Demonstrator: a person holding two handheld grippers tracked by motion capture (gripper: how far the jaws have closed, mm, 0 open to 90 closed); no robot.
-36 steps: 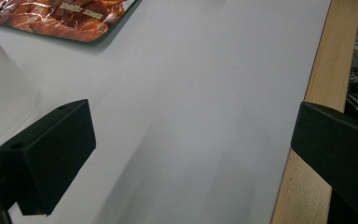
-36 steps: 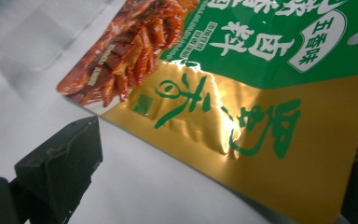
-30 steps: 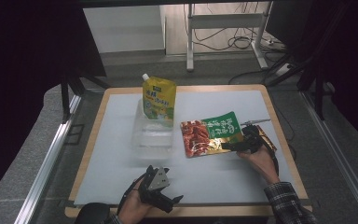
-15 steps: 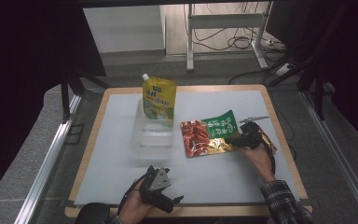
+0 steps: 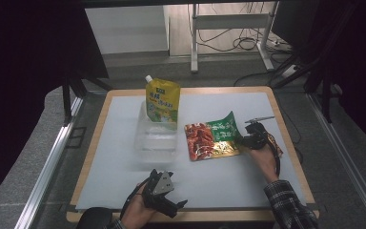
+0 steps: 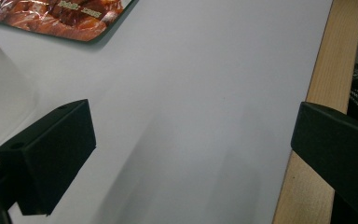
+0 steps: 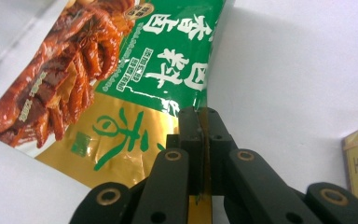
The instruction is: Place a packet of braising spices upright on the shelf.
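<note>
Left hand-held gripper [image 5: 164, 202] sits w/ jaws wide apart, nothing between them, low at the desk's [image 5: 124, 124] near edge, hand resting. Clear tub [image 5: 156, 138] mid-desk, yellow spout pouch [image 5: 162, 101] leaning behind it toward the far edge. Red-green snack pack [image 5: 213, 139] lies flat right of centre. Right hand-held gripper [image 7: 200, 140] has just closed, clamped on the pack's right edge. Step looks like grasp done; next prob. a lift, keeping the pinch firm. Right forearm comes in from the near right corner.

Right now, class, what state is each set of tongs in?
Left tongs: open, holding nothing.
Right tongs: just closed on the snack packet edge.
</note>
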